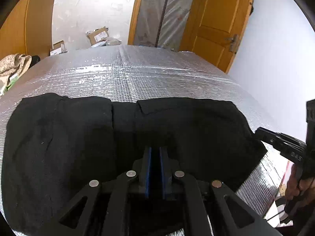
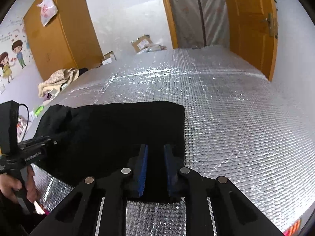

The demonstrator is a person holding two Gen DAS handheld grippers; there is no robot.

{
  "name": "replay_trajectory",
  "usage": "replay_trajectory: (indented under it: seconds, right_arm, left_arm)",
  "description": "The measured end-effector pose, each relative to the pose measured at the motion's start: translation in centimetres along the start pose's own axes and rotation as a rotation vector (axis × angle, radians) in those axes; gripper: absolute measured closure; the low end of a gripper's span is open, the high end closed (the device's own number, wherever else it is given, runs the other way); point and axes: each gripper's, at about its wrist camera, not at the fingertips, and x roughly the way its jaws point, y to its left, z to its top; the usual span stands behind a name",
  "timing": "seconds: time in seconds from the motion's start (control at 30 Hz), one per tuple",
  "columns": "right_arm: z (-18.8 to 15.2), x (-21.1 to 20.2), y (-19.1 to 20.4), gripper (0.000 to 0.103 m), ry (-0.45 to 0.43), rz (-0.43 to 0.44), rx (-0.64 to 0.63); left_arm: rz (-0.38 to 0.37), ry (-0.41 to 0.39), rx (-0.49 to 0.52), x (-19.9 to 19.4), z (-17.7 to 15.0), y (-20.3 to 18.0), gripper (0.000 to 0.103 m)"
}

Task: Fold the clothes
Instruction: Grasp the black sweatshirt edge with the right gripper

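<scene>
Left claw point(image 1: 155, 149): blue pads nearly pressed together, thin fold of black garment point(image 1: 69, 137) pinched between them. Right claw point(image 2: 155, 147): pads narrowly apart, dark cloth in gap; contact with pads not discernible. Garment spread flat, near edge of silver foil-covered worktop point(image 2: 226, 108), far hem straight, right side squared. Person's hand point(image 2: 13, 186) on left claw handle. Beyond worktop: beige crumpled cloth point(image 2: 59, 78), cardboard boxes point(image 1: 98, 34), orange wooden door point(image 1: 222, 19), plastic-sheeted doorway point(image 2: 196, 13).

Matt black cloth garment point(image 1: 78, 137) on glossy, ribbed silver foil mat point(image 1: 137, 74)
</scene>
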Motion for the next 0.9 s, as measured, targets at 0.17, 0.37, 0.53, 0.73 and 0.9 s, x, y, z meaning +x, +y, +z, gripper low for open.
replay_trajectory:
  seconds: [0.17, 0.37, 0.53, 0.73, 0.9]
  right_arm:
    - [-0.6, 0.8, -1.3, 0.087, 0.03, 0.019, 0.062]
    - [0.7, 0.8, -1.7, 0.086, 0.012, 0.003, 0.073]
    - [1.1, 1.3, -4.2, 0.075, 0.02, 0.072, 0.208]
    - [1.4, 2.3, -7.0, 0.067, 0.039, 0.19, 0.361]
    - [1.8, 3.3, -8.0, 0.061, 0.049, 0.244, 0.413]
  left_arm:
    - [0.009, 0.007, 0.024, -0.5, -1.1, -0.1, 0.096]
    - [0.024, -0.002, 0.042, -1.6, -1.1, -0.5, 0.096]
    - [0.034, -0.07, 0.053, -3.8, -0.3, -0.6, 0.096]
    - [0.103, -0.131, -0.001, -5.4, 0.7, 1.6, 0.096]
    - [0.119, -0.095, -0.032, -4.9, 0.2, 2.7, 0.096]
